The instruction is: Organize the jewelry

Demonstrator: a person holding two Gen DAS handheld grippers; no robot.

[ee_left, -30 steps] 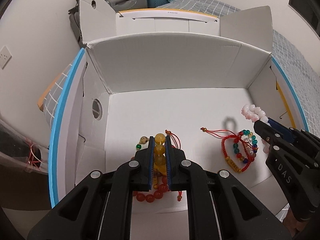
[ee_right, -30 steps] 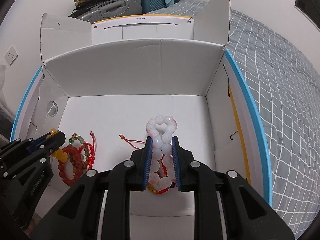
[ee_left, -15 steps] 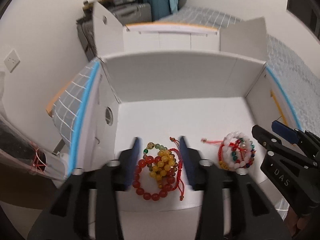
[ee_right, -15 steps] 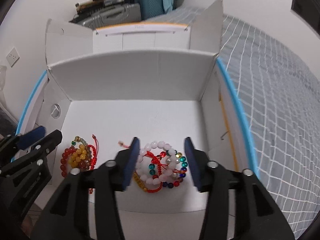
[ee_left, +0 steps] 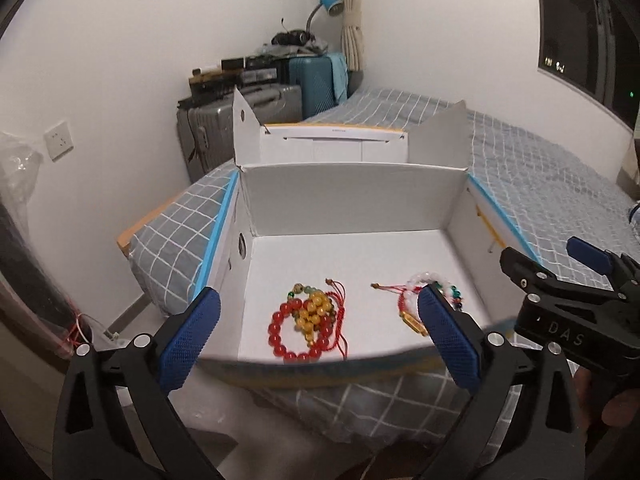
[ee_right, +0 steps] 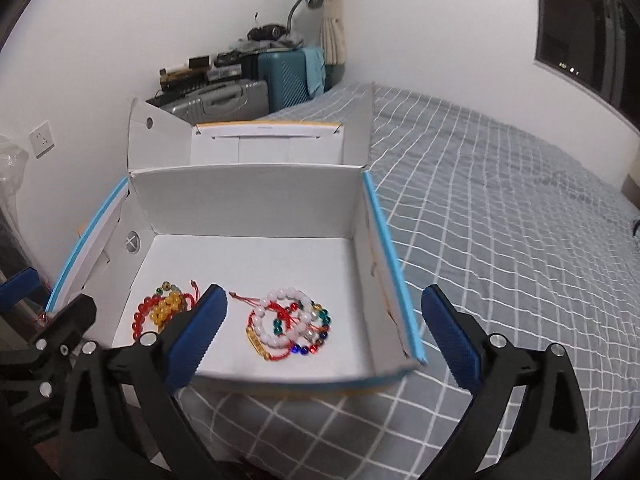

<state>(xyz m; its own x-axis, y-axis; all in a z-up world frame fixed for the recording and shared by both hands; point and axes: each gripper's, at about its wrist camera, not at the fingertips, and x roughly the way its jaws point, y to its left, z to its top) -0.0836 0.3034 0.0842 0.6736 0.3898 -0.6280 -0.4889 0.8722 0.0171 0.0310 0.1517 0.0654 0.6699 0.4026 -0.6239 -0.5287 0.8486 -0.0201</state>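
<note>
A white cardboard box [ee_left: 352, 208] lies open on the bed. On its floor at the left is a heap of red and yellow bead bracelets [ee_left: 310, 320] with red cords. A second heap of white and many-coloured bead bracelets [ee_right: 288, 324] lies to its right. In the left wrist view that second heap [ee_left: 408, 300] is partly hidden by a blue pad. My left gripper [ee_left: 318, 298] hangs in front of the box, its jaws opening wide and holding nothing. My right gripper [ee_right: 323, 294] is likewise opening and empty, above the box's near edge.
The box [ee_right: 248, 200] rests on a bed with a grey checked cover [ee_right: 500, 220] that stretches off to the right. Its lid flaps [ee_left: 348, 144] stand up behind. Suitcases [ee_left: 248, 108] and clutter stand against the far wall. The other gripper [ee_left: 560, 292] shows at the right edge.
Both grippers let go of their bracelets, opened wide and drew back and up out of the box. The yellow beads now lie on the red heap, the white beads on the coloured heap.
</note>
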